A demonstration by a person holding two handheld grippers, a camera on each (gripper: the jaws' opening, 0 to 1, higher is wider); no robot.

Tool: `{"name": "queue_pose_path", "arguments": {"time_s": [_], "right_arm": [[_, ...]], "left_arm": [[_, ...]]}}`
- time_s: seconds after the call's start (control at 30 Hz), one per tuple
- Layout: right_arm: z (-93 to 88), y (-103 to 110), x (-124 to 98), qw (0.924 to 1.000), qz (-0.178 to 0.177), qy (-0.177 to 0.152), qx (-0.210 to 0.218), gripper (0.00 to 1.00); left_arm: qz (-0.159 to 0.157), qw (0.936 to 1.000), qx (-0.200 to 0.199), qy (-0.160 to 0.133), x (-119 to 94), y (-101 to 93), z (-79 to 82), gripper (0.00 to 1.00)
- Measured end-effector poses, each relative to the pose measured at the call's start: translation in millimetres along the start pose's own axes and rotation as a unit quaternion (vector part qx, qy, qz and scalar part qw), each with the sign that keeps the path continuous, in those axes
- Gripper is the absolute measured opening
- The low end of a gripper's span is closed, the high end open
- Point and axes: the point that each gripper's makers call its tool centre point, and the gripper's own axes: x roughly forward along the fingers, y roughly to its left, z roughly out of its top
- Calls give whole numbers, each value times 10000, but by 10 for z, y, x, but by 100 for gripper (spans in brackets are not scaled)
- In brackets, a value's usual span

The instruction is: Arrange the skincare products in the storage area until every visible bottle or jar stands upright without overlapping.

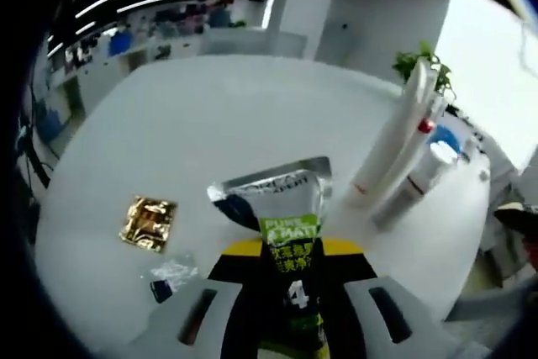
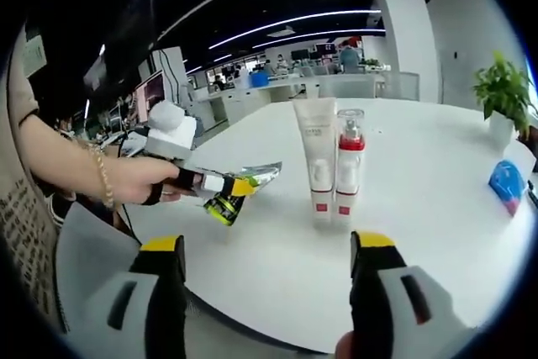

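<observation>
Green-and-black tube (image 1: 290, 266), silver crimped end forward, label partly reading "PURE MATT"; clamped between the jaws of the left gripper (image 1: 290, 304), held above the bench (image 1: 210, 140) rather than resting on it. In the right gripper view the same tube (image 2: 231, 195) sticks out level from the left gripper (image 2: 202, 181), which a person's hand (image 2: 134, 181) grips, a chain bracelet (image 2: 105, 178) on the wrist; tube tip hangs over the near-left part of the bench (image 2: 420, 233), well apart from the standing items. Two products stand upright mid-bench, touching side by side: a white tube (image 2: 316, 157) on its cap with a red mark low down, and a clear pump bottle (image 2: 348, 161) with a red collar. From the left gripper view the same pair shows at right, leaning only by lens distortion: white tube (image 1: 395, 136), pump bottle (image 1: 420, 170). Right gripper (image 2: 269, 292) low in its own view, jaws spread wide, yellow-tipped, nothing between them. On the bench near the left gripper: a gold foil sachet (image 1: 149, 223) lying flat, and just beside it, nearer the camera, a small clear sachet (image 1: 171, 275) with a dark corner. A blue object (image 2: 507, 184) sits at the far right bench edge; kind unclear. Potted plant (image 2: 503, 94) beyond it.
</observation>
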Motion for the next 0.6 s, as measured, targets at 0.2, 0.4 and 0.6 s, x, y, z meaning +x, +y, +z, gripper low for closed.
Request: {"name": "queue_pose_path", "arguments": {"time_s": [0.2, 0.4, 0.6], "right_arm": [[0, 14, -7, 10000, 72, -35, 45, 79], [2, 37, -4, 9999, 125, -34, 51, 78], [0, 108, 11, 9997, 241, 22, -99, 75]], "left_arm": [[-361, 9985, 318, -243, -206, -130, 74, 18], [-612, 9946, 669, -505, -460, -227, 156, 18], [-737, 9899, 940, -765, -722, -294, 213, 18]]}}
